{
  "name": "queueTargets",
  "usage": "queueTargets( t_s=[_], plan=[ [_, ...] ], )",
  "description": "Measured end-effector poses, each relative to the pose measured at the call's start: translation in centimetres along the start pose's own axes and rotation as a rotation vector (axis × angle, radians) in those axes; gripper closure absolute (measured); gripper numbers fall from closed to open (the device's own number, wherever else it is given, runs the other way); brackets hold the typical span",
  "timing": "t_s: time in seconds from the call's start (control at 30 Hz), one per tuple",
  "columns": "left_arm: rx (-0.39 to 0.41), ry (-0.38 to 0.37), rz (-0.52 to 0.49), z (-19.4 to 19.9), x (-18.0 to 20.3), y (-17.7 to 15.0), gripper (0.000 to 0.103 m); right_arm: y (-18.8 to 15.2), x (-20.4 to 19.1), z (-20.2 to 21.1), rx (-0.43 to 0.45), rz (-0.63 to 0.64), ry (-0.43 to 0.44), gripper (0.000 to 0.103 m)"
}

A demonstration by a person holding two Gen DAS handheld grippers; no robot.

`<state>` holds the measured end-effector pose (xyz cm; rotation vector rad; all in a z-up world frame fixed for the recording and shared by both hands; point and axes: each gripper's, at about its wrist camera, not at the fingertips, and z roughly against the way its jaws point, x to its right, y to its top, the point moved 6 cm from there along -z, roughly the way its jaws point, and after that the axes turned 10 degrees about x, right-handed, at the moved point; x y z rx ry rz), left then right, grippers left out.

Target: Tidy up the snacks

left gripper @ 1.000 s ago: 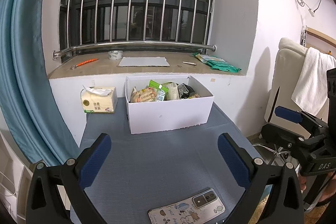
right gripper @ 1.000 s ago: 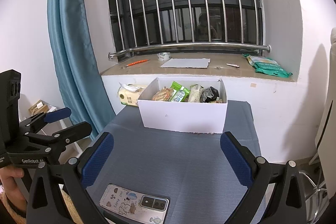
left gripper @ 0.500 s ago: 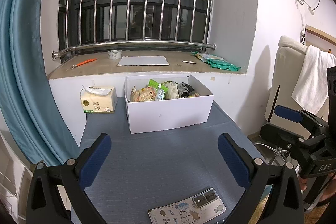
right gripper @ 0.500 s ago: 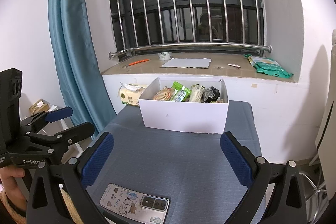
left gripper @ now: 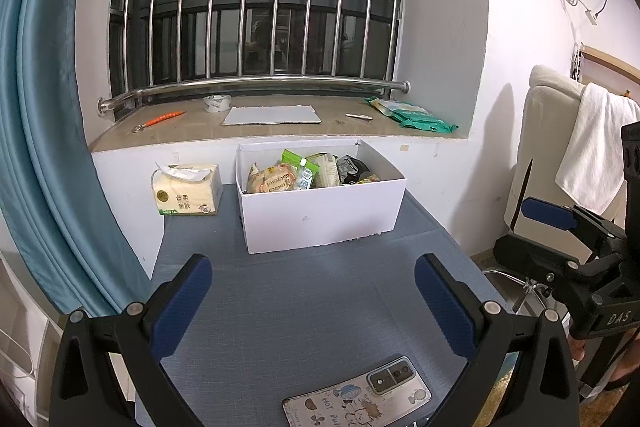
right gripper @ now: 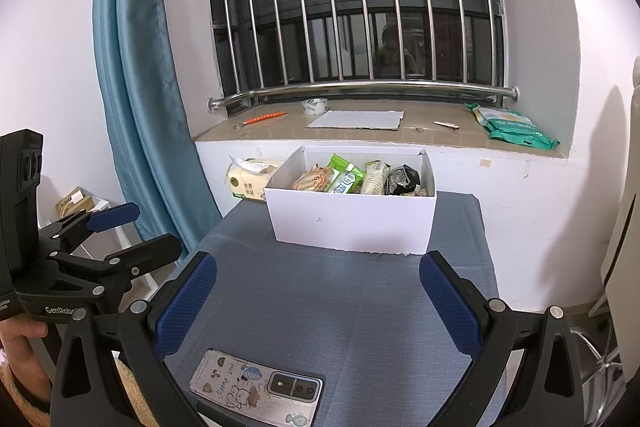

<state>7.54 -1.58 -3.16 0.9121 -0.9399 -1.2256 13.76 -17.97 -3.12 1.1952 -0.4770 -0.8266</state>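
Holding both tongs spread wide with nothing between the pads, we look along them over the blue-grey worktop (left gripper: pixel 320 307). Our left tongs (left gripper: pixel 316 303) fill the lower part of the left wrist view, and our right tongs (right gripper: pixel 320 301) do the same in the right wrist view; each pair also shows at the edge of the other's frame, gripped by a hand (right gripper: pixel 20 343) at the lower left of the right view.

Just beyond the pads, at the bottom centre of each frame, a phone (left gripper: pixel 358 393) lies face down on the worktop, its cartoon-printed case up.

Further out, at frame centre, a white open-topped box (left gripper: pixel 320 215) stands on the worktop, well apart from both tongs. The snacks (left gripper: pixel 304 175) sit inside it, packed upright along its far side: a tan wrapper, a green packet, a pale printed one and a dark one. We cannot read the labels well enough to say what they are.

Left of the box, against the wall, stands a tissue pack (left gripper: pixel 186 191). Above, on the windowsill (left gripper: pixel 200 135), lie a roll of tape (left gripper: pixel 217 103), an orange pen (left gripper: pixel 160 119), a grey sheet (left gripper: pixel 272 115) and a green pouch (left gripper: pixel 412 114). A blue curtain (left gripper: pixel 36 147) hangs down the left side, and a white towel (left gripper: pixel 596 147) drapes over a chair at the right.
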Motion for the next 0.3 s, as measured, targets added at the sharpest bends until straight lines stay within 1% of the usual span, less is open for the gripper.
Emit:
queueTargets(
  t_s=[0.3],
  plan=[
    [-0.005, -0.020, 0.009, 0.00, -0.04, -0.03, 0.000, -0.06, 0.00, 0.02, -0.001, 0.000, -0.001, 0.000]
  ],
)
